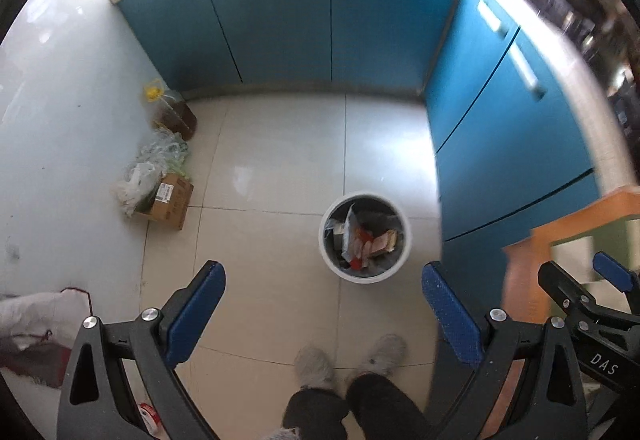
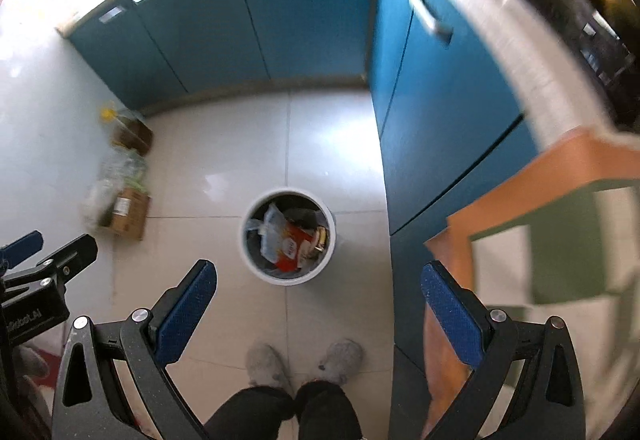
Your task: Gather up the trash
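We hold left gripper point(image 1: 324, 314) and right gripper point(image 2: 318, 314) spread, empty, high over the floor; the full trash bin point(image 1: 365, 238) lies ahead between them, marginally nearer the right.

A: Colours around the round white plastic trash bin point(image 1: 365, 237)?

B: White rim, grey lining; wrappers inside in red, orange, pale pink and clear film.

A: Behind it?

B: Glossy teal-blue cabinet doors point(image 1: 280, 19) with silver bar handles. Beneath it, pale cream glossy floor tiles point(image 1: 280, 155) with thin dark grout lines.

A: Left of the bin?

B: Brown cardboard box point(image 1: 170, 201) with a white label; amber oil jug point(image 1: 176, 111) with a yellow cap.

A: Nearest the lens?

B: Left gripper point(image 1: 324, 316), matte black with speckled blue pads; right gripper point(image 2: 319, 314), the same.
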Motion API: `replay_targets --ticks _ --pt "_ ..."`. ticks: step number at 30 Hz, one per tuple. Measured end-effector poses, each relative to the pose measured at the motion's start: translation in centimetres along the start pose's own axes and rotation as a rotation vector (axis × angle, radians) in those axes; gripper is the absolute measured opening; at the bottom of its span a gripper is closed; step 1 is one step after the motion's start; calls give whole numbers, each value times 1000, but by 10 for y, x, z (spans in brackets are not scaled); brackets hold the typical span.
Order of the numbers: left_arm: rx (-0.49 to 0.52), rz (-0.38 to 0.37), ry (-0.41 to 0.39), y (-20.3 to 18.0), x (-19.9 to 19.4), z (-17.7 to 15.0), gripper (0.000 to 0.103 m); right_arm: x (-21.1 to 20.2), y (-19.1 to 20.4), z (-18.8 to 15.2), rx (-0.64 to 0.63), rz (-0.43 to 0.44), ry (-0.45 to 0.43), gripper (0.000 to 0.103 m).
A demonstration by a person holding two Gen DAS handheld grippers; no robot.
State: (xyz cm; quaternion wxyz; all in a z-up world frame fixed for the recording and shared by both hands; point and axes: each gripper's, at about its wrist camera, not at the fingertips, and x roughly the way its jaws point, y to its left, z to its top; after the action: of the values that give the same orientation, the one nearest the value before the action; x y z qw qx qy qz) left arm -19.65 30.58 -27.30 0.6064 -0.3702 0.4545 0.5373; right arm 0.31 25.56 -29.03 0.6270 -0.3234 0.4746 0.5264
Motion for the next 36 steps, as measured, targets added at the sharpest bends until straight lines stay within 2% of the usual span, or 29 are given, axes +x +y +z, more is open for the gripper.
replay_targets --ticks 4,11,17,25,36 --pt "-14 -54 -31 5 -64 -6 100 -74 3 -2 -1 38 -45 103" --pt "23 -179 -80 21 -142 -20 101 -178 15 -22 14 130 -83 103" --pt "62 -250 -129 38 -188 -40 103 -233 32 -53 31 161 -118 103" --pt "74 -269 -158 52 -221 -63 103 -270 45 -84 37 180 -145 103" --pt "41 -266 -151 53 -231 -81 103 -272 37 -99 19 232 -115 103"
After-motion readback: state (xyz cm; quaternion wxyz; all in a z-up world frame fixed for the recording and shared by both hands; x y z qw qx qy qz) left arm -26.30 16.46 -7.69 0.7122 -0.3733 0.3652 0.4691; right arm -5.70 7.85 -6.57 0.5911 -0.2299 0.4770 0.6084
